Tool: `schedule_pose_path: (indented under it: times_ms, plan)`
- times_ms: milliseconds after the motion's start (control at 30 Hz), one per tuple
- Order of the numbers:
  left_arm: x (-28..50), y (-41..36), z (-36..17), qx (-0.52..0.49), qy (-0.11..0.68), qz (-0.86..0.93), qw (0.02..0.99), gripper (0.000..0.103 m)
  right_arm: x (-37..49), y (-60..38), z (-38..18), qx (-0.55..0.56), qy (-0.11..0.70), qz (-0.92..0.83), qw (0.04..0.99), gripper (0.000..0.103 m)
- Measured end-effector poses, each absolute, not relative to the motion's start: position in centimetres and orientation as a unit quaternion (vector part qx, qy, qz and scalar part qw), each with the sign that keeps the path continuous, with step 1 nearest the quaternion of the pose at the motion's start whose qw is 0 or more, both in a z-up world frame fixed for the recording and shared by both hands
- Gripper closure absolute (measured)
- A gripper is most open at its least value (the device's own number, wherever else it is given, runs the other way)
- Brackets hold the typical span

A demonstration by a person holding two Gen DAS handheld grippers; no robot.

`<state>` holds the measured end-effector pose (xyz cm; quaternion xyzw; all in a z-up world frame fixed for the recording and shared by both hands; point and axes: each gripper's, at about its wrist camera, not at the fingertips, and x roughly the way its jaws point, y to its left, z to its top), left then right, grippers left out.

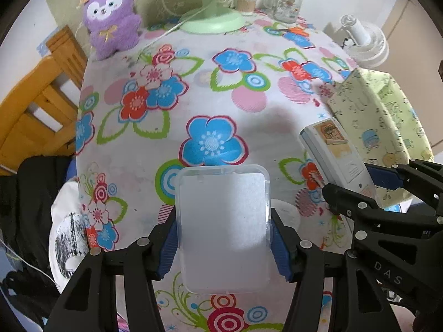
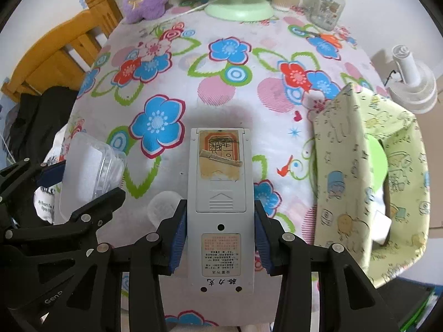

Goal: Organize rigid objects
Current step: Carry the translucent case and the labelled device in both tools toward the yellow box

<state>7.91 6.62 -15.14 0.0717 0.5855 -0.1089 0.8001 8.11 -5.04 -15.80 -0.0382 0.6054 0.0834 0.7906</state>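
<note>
Clearly both things were stiff and light; my left gripper (image 1: 223,244) was clamped on the frosted plastic case (image 1: 223,228) across its flat sides, held above the flowered tablecloth (image 1: 166,127); I judged its smooth walls slippery and somewhat brittle, so a hold low on the edges suited it; my right gripper (image 2: 220,238) was clamped on the grey remote (image 2: 220,207) at its narrow waist, back upward, its label peeling; beside it sat the soft patterned fabric bin (image 2: 346,166), open.
</note>
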Motion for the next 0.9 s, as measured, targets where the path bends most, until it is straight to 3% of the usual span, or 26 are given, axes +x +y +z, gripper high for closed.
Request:
schedule_pose_path:
  times_ms: [900]
  plan:
    - [6.4,3.3,-9.7,0.069,0.539,-0.099,0.833,0.043,6.5,-8.1,-10.6,-0.031,0.55,0.082,0.83,0.056]
